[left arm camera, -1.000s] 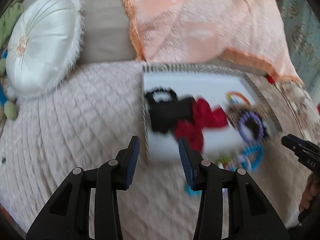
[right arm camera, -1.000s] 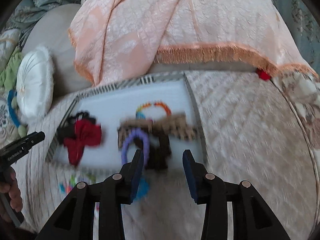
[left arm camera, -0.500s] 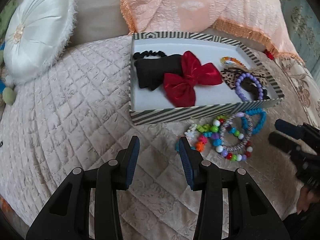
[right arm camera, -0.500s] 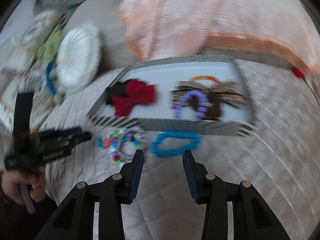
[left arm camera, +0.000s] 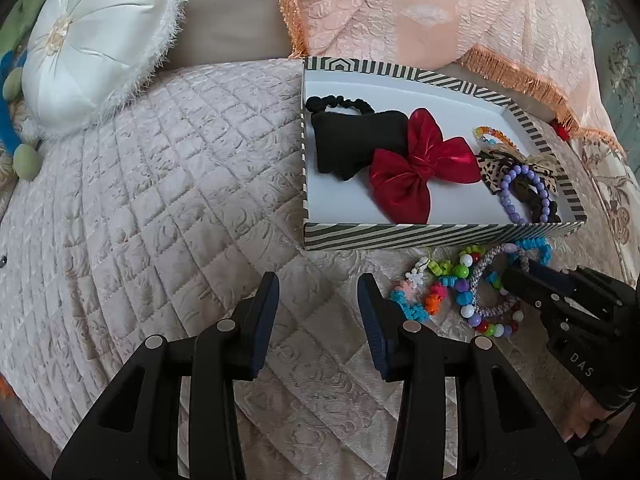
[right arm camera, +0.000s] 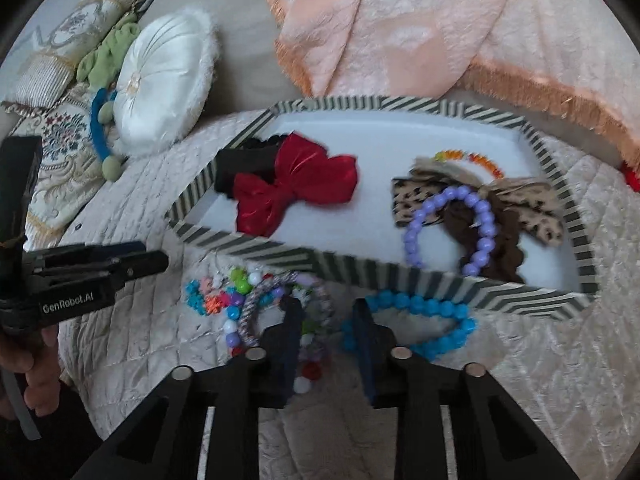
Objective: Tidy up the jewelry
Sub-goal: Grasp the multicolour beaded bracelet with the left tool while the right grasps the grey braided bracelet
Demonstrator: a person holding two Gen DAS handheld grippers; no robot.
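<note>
A striped box (left arm camera: 440, 236) (right arm camera: 400, 276) on the quilted bed holds a red bow (left arm camera: 420, 168) (right arm camera: 296, 184), a black bow (left arm camera: 352, 140), a leopard bow (right arm camera: 536, 208) and a purple bead bracelet (right arm camera: 448, 228). In front of it lie mixed colourful bracelets (left arm camera: 464, 292) (right arm camera: 248, 292) and a blue bead bracelet (right arm camera: 424, 312). My right gripper (right arm camera: 326, 316) (left arm camera: 516, 278) is low over this pile with its jaws closing; strands of a braided bracelet (right arm camera: 320, 300) lie between them, not visibly pinched. My left gripper (left arm camera: 318, 312) (right arm camera: 154, 254) hovers open and empty over bare quilt, left of the pile.
A round white cushion (left arm camera: 92, 44) (right arm camera: 160, 80) lies at the back left. A peach fringed cloth (left arm camera: 420, 12) (right arm camera: 400, 28) is draped behind the box. Patterned pillows (right arm camera: 60, 60) sit far left. A hand (right arm camera: 36, 376) holds the left gripper's handle.
My right gripper dropped from over the box to the bracelets in front of it, and its jaws narrowed. The left view steadied, with the right gripper now reaching into the pile.
</note>
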